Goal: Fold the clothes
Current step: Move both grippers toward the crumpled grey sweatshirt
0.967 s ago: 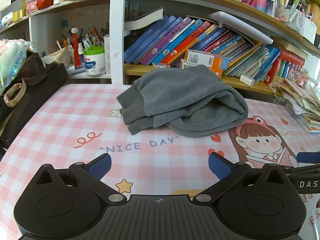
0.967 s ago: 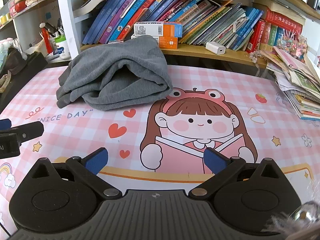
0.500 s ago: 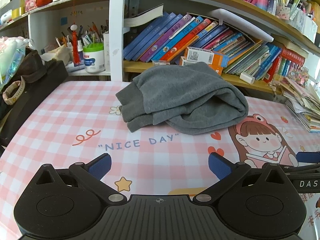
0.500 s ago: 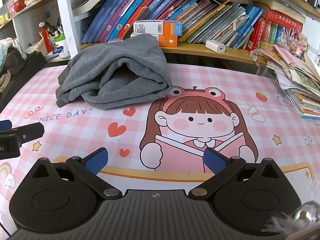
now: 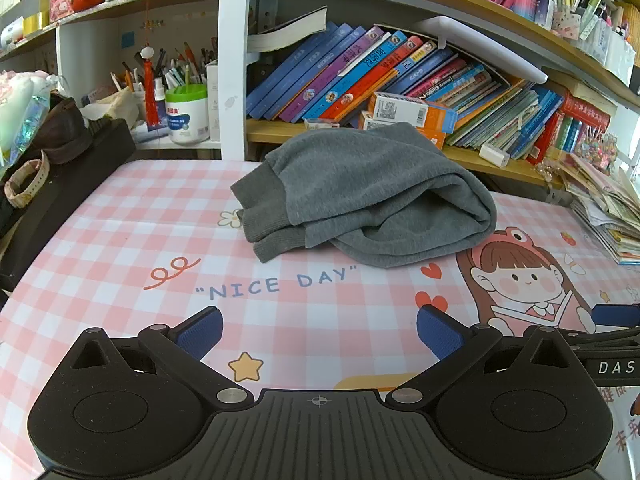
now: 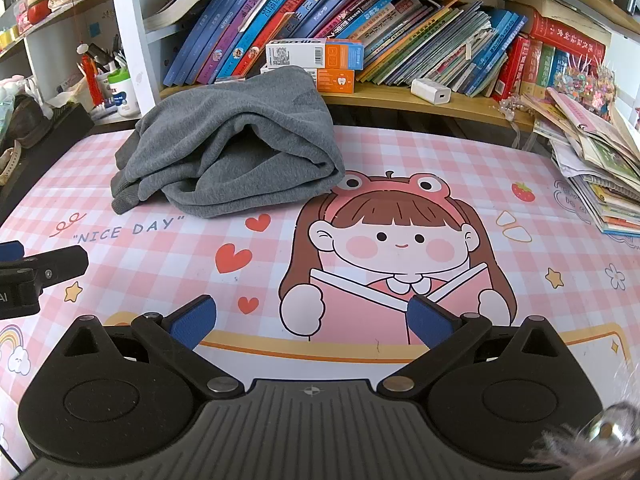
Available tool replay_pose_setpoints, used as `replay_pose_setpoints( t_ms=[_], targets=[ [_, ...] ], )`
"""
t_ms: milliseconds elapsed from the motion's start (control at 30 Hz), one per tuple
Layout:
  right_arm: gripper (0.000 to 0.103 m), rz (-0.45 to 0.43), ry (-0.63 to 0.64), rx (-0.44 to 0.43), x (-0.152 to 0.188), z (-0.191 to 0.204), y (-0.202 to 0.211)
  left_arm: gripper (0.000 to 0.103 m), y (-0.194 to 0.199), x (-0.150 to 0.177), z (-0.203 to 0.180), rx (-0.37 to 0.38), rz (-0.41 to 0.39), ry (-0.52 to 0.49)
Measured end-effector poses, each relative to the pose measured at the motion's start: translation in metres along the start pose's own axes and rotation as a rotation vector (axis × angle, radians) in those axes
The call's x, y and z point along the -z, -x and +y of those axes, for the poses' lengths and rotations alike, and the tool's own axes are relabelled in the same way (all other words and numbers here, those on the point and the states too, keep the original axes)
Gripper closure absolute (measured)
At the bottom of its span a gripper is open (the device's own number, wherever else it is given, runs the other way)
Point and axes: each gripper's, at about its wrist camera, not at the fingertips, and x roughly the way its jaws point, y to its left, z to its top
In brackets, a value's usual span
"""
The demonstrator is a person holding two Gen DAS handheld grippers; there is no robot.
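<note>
Sweater (image 5: 360, 196), grey, bunched at desk (image 5: 120, 248) far edge | my left gripper (image 5: 318, 330) jaws wide, empty | my right gripper (image 6: 312, 318) likewise, near front edge

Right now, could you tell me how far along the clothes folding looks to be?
The grey garment already lies in a loose, bulky bundle at the back of the pink checked mat, cuffs stacked. Nothing is in hand: the left gripper and right gripper are both open, short of it. Any tidying or flattening remains.
</note>
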Motion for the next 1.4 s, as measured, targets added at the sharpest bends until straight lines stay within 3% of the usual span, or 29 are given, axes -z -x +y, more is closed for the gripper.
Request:
replay_pose_setpoints(
  t_ms=[1400],
  targets=[
    [0.000,0.033,0.005,-0.013,-0.0001,0.0023,-0.0085,0.000,-0.0065,-0.0027,-0.0017,0.029,0.034,-0.013]
  ],
)
